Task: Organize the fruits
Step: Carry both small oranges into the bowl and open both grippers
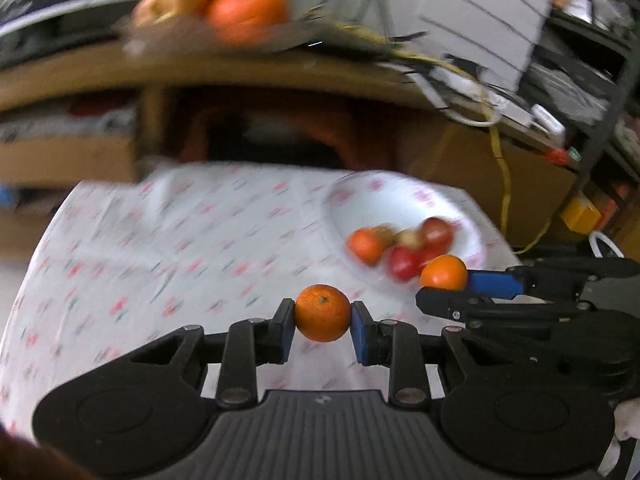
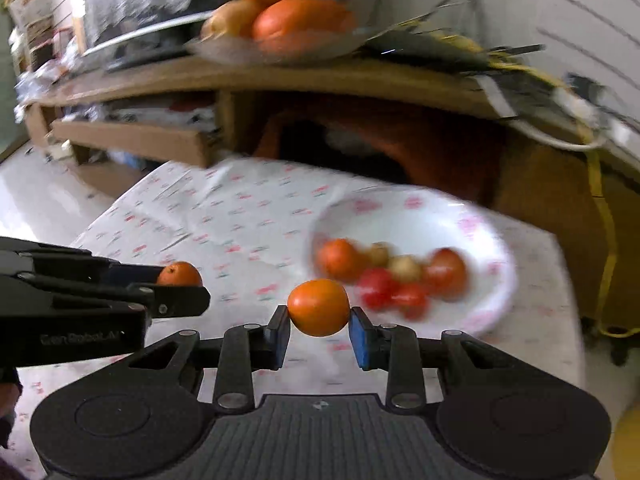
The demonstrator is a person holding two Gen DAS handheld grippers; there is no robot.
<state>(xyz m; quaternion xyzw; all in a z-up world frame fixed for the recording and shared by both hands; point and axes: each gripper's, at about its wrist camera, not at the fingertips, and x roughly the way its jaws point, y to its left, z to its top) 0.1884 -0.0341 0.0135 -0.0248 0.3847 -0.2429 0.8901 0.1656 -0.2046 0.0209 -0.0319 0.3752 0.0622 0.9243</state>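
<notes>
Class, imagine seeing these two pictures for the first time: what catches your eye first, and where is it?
Two small oranges, each pinched between blue-padded fingers: the left gripper holds one orange, the right gripper another orange, both above the patterned tablecloth. Just beyond sits a white plate of blurred red and orange fruit, with bigger fruit on the wooden shelf behind.

We see round table under white tablecloth (image 2: 224, 216) with small red-green print, creased along middle. Beyond table's far edge, long wooden shelf unit (image 2: 280, 76); open compartment below holds folded clothes (image 2: 160, 114). Dark leafy bundle (image 2: 436, 50) lies on shelf top toward right end. Yellow cable (image 1: 505, 184) hangs from shelf's right end over cardboard box (image 1: 520, 184). Grey louvred panel (image 1: 488, 12) stands above. Metal rack (image 1: 600, 92) at far right, contents blurred.
</notes>
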